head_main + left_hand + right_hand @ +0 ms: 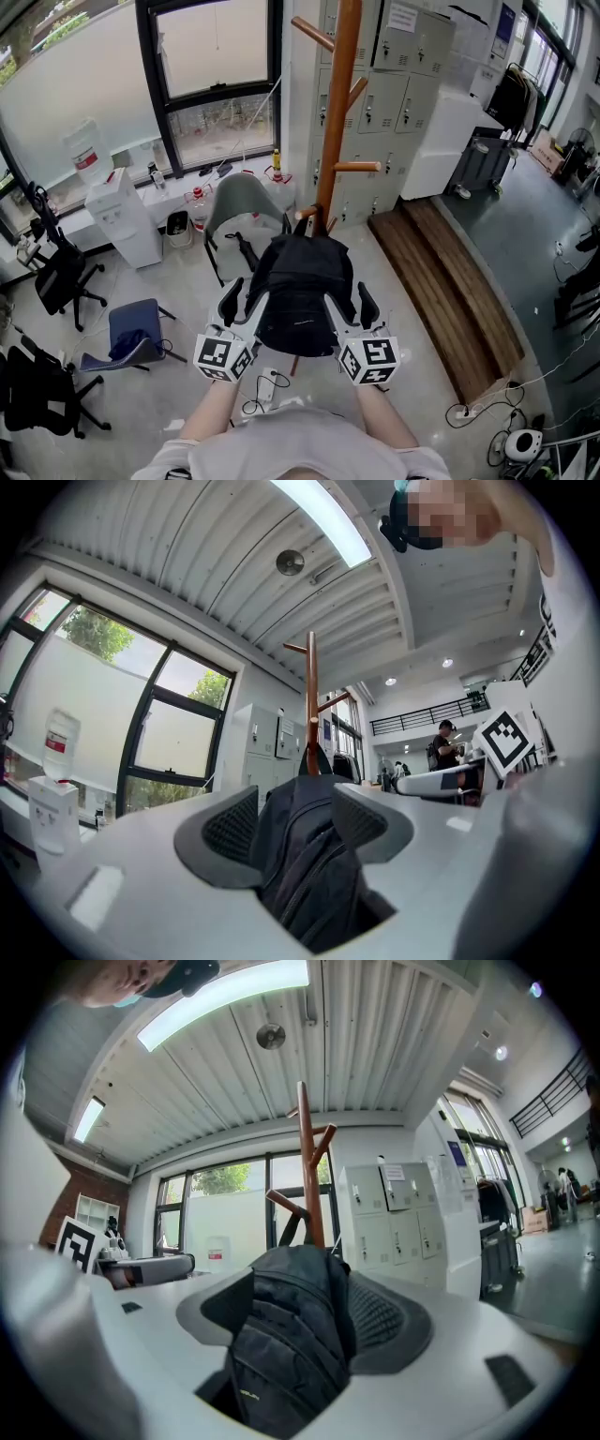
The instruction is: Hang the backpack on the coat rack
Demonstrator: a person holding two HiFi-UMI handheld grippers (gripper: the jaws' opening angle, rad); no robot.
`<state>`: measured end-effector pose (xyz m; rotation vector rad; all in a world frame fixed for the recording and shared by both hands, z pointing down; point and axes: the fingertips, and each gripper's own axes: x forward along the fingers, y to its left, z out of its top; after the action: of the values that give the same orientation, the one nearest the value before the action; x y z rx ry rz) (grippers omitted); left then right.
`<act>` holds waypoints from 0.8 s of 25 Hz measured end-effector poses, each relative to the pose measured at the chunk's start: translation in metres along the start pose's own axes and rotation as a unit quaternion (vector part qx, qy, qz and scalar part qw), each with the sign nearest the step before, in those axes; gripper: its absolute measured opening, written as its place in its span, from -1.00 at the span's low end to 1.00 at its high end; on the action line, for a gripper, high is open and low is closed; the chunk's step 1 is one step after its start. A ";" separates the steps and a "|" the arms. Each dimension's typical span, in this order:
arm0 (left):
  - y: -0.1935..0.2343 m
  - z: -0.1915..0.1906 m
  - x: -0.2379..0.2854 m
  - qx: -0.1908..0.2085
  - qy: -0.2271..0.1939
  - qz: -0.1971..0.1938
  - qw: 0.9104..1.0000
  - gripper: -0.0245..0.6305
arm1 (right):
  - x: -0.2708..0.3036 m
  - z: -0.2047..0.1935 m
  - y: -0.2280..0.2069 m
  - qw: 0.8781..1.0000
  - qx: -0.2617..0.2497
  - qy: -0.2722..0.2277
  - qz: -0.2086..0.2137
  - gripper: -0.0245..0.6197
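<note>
A black backpack hangs upright in front of me, its top loop up against the wooden coat rack. In the right gripper view the loop sits by a lower peg of the rack. My left gripper is at the bag's left side. Its jaws stand wide with the backpack between the pads, not squeezed. My right gripper is shut on the bag's right side. There the backpack fills the jaws and hides one pad.
A grey chair stands just behind the rack, a blue chair to the left. Grey lockers and a wooden platform lie to the right. A water dispenser is by the window. Cables trail on the floor under the bag.
</note>
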<state>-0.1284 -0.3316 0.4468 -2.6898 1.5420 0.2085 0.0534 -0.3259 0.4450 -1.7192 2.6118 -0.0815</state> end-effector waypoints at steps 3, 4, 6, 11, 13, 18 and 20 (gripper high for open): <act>0.002 0.004 -0.010 -0.003 -0.003 0.009 1.000 -0.16 | -0.006 0.001 0.001 1.000 0.007 -0.001 0.004 0.01; 0.001 0.004 -0.012 -0.004 -0.003 0.009 1.000 -0.18 | -0.009 0.001 0.001 1.000 0.008 -0.001 0.007 0.01; -0.001 0.005 -0.017 -0.004 -0.002 0.008 1.000 -0.33 | -0.014 0.001 0.002 1.000 0.009 0.000 0.010 0.01; -0.005 0.006 -0.031 0.013 -0.006 0.025 1.000 -0.60 | -0.024 -0.003 0.001 1.000 0.014 0.003 0.015 0.01; -0.007 0.007 -0.038 0.020 -0.008 0.031 0.999 -0.80 | -0.030 -0.004 0.001 1.000 0.014 0.003 0.015 -0.02; -0.011 0.005 -0.048 0.018 -0.007 0.034 0.999 -0.89 | -0.044 -0.004 -0.001 1.000 -0.010 -0.004 0.000 -0.72; -0.011 0.004 -0.053 0.009 -0.007 0.037 0.999 -0.90 | -0.049 -0.004 -0.001 1.000 -0.018 -0.006 -0.005 -0.85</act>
<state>-0.1453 -0.2802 0.4493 -2.6137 1.6342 0.2132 0.0738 -0.2811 0.4486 -1.7387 2.6120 -0.0232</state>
